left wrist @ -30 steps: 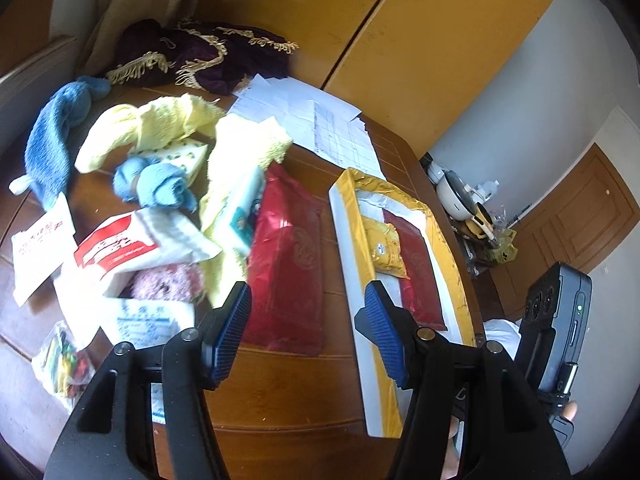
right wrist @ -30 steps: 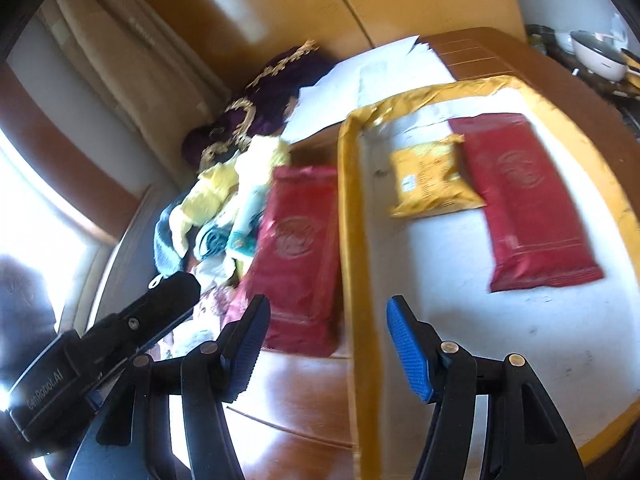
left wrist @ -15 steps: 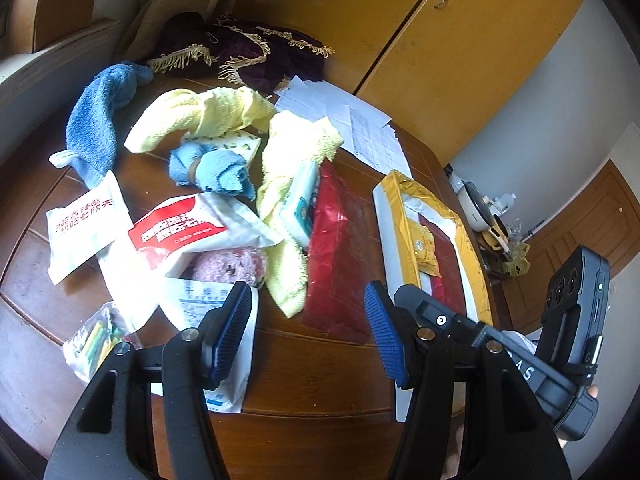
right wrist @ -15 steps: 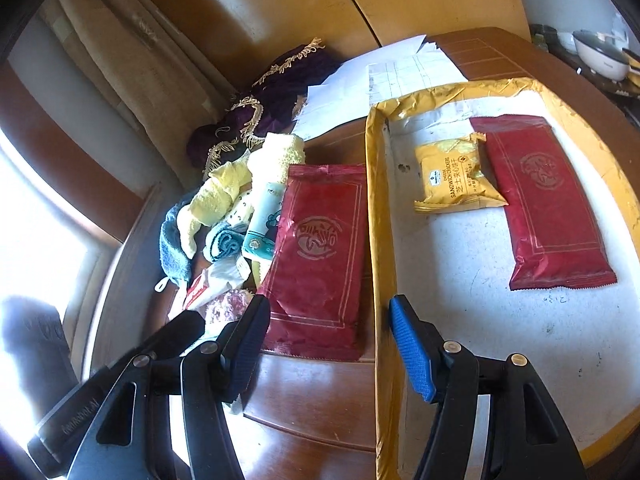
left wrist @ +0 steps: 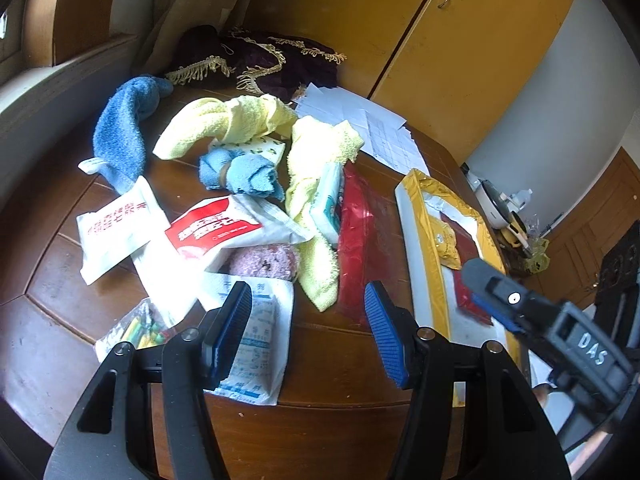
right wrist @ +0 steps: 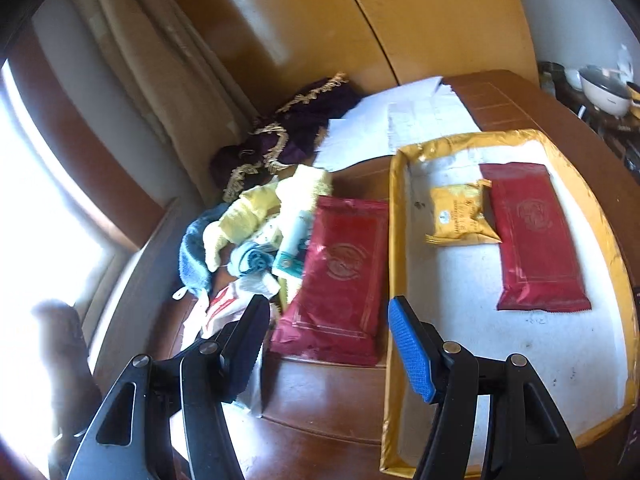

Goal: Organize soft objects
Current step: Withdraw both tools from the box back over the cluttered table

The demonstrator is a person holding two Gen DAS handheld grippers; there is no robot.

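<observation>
A heap of soft things lies on the wooden table (left wrist: 328, 412): a blue towel (left wrist: 120, 132), yellow towels (left wrist: 224, 120), a small blue cloth roll (left wrist: 240, 174), a pink fuzzy item (left wrist: 264, 262), white packets (left wrist: 216, 228) and a red pouch (left wrist: 356, 240) (right wrist: 340, 264). The gold-rimmed tray (right wrist: 394, 280) (left wrist: 416, 220) holds a second red pouch (right wrist: 536, 232) and a yellow snack pack (right wrist: 460, 216). My left gripper (left wrist: 308, 328) hovers open near the white packets. My right gripper (right wrist: 328, 348) is open, empty, over the red pouch's near end by the tray rim; it also shows as the right gripper (left wrist: 520, 312) at the left wrist view's right.
White papers (left wrist: 360, 120) and a dark purple fringed cloth (left wrist: 256, 56) lie at the table's far side, against yellow cabinets (left wrist: 400, 20). A window sill (left wrist: 48, 92) runs on the left. A bag of coloured sticks (left wrist: 136, 328) sits near the table's front left.
The left gripper has pulled back and swung left, so more of the heap shows. The right gripper has shifted left toward the red pouch. Both stay open.
</observation>
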